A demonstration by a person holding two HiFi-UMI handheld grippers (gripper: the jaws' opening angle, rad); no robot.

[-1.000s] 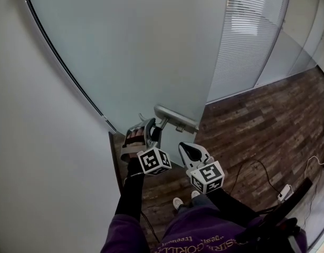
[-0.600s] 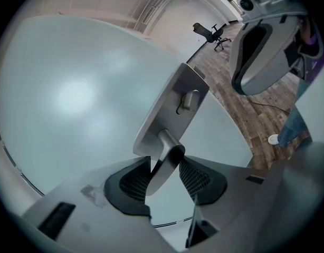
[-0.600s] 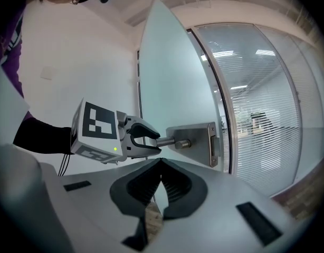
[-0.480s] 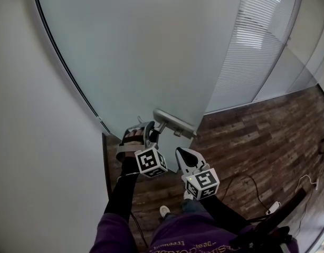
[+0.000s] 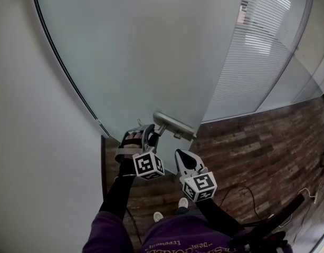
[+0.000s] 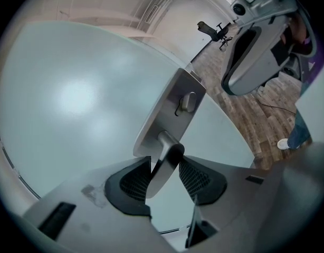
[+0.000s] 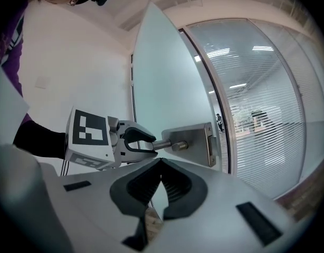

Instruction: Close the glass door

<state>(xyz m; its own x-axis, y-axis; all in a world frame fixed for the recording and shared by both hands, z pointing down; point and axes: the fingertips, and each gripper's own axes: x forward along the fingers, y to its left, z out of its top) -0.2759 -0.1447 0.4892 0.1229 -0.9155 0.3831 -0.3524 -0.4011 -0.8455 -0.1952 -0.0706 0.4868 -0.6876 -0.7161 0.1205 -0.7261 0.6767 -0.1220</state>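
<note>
We face the frosted glass door (image 5: 141, 51), standing open just beyond our fingers. Our left gripper (image 6: 163, 165) pinches its door handle (image 5: 174, 124) between both fingers. Our right gripper (image 7: 161, 165) hangs beside it, its fingers pressed together on nothing.

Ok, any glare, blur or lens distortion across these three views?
Head view: wide lens bows the glass door at its edge; lighting soft and even, no glare. Left gripper view: fisheye, dark corners, a soft bright patch on the glass, door handle sharp. Right gripper view: fisheye curves the blinds, ceiling lights glow through them.
</note>
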